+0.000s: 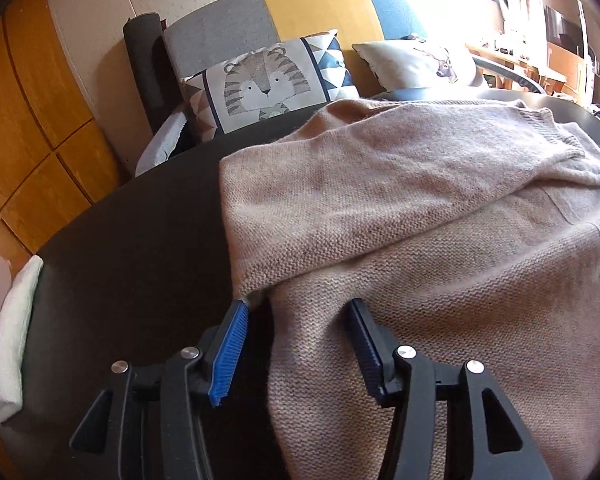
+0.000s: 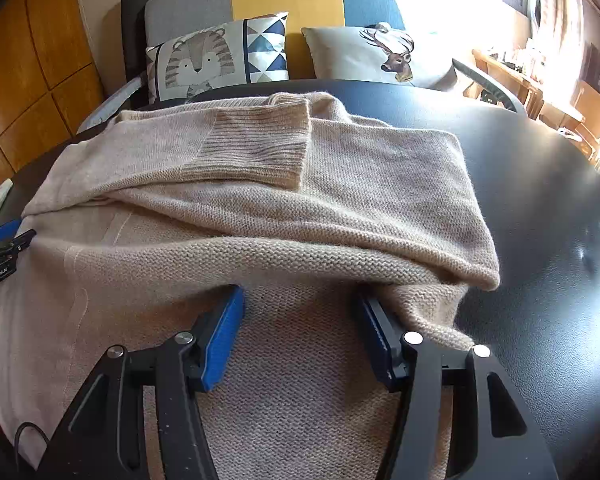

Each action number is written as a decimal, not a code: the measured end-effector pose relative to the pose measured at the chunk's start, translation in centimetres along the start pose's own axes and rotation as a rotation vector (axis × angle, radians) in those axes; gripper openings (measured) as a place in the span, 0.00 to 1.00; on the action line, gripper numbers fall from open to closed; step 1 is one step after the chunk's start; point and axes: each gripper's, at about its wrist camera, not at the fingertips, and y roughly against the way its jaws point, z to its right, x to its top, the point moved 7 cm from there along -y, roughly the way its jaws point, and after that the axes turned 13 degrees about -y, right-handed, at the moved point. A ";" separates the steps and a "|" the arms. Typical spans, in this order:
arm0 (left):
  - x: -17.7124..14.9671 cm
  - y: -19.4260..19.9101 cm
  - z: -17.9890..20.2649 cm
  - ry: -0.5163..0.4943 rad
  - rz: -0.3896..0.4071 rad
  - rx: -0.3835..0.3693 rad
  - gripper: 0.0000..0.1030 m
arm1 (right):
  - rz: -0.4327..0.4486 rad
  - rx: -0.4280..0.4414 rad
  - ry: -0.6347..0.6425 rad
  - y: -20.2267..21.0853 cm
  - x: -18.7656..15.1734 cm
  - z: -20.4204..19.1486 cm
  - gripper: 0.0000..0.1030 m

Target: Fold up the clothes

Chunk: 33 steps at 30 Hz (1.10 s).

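Note:
A beige knitted sweater (image 1: 420, 208) lies spread on a black round table (image 1: 140, 232), its sleeves folded across the body. My left gripper (image 1: 298, 308) is open at the sweater's left edge, the fabric edge running between its blue-padded fingers (image 1: 230, 352). In the right wrist view the same sweater (image 2: 260, 200) fills the middle, with a ribbed cuff (image 2: 256, 148) lying on top. My right gripper (image 2: 300, 296) stands open over the sweater's near right part, its tips just under a folded sleeve's edge. The left gripper (image 2: 4, 244) shows at the far left edge.
Behind the table (image 2: 540, 240) stands a sofa with a tiger cushion (image 1: 268, 84) and a deer cushion (image 2: 380, 56). A white folded cloth (image 1: 12, 336) lies at the table's left rim. Wooden cabinets (image 1: 28, 120) line the left; bright window and desk at right.

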 end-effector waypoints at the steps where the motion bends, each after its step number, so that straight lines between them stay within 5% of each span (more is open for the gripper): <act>1: 0.4 -0.5 -0.4 -0.011 0.000 0.014 0.53 | -0.001 0.003 -0.005 -0.2 0.1 -0.1 0.59; 5: 1.3 -1.9 -1.6 -0.024 0.000 0.035 0.57 | -0.014 0.006 -0.013 0.1 0.0 -0.4 0.60; 9: 0.3 -0.9 -1.6 0.049 0.007 -0.052 0.56 | -0.044 0.019 0.026 1.4 -1.6 -0.5 0.62; 13: -2.6 1.0 -1.5 0.158 0.007 -0.194 0.56 | -0.058 0.043 0.047 4.0 -4.0 0.1 0.63; 17: -5.6 2.8 -1.8 0.276 -0.004 -0.355 0.55 | -0.047 0.169 -0.081 7.9 -5.1 1.9 0.63; 21: -7.9 4.7 -1.7 0.285 0.016 -0.490 0.55 | -0.076 0.270 -0.228 10.8 -6.3 5.1 0.63; 24: -9.7 6.1 -1.6 0.292 0.032 -0.590 0.55 | -0.115 0.262 -0.275 11.6 -8.0 7.2 0.63; 33: -11.4 8.6 0.2 0.278 0.067 -0.779 0.61 | -0.186 0.284 -0.240 12.7 -11.8 8.5 0.63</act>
